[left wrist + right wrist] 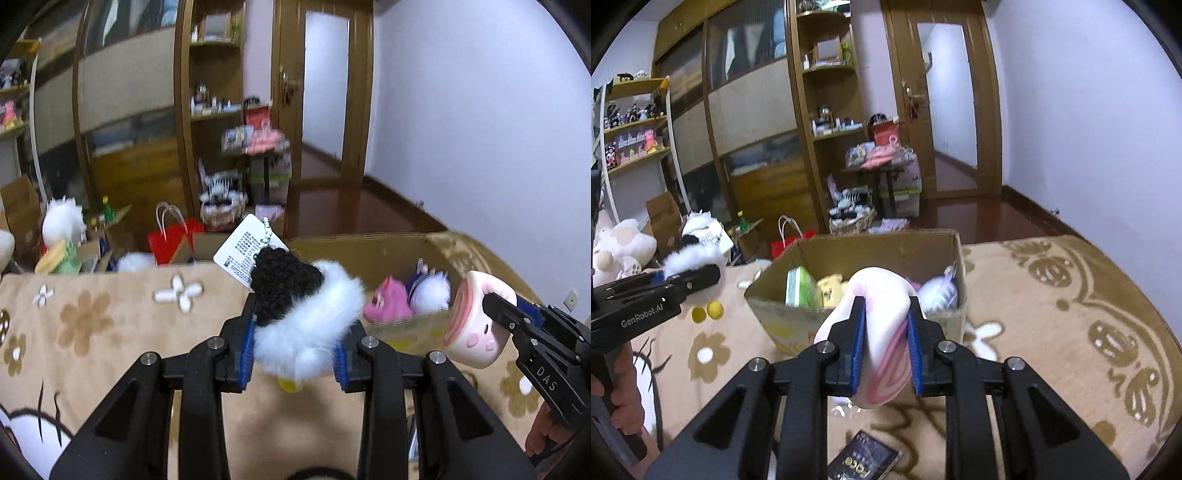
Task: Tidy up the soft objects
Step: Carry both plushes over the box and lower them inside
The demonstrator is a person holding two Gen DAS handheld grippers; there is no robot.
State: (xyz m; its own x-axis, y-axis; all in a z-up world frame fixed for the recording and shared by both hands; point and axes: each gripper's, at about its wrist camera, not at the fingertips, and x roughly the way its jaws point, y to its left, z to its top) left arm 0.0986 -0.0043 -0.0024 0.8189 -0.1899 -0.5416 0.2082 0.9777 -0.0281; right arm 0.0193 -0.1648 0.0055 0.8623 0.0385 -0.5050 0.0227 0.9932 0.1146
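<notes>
Plush penguin (306, 314) clamped in left tool (293, 354) | pink toy (882, 339) in right tool (884, 354) | floral blanket (1052, 314) | wooden wardrobe (753, 110)

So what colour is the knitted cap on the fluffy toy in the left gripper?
Black, on the white fluffy toy; the knitted cap shows best in the left wrist view.

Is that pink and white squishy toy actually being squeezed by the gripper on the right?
Touching. In the right wrist view, the right hand-held gripper has both blue pads pressed into the pink and white squishy toy, which bulges out around them.
</notes>
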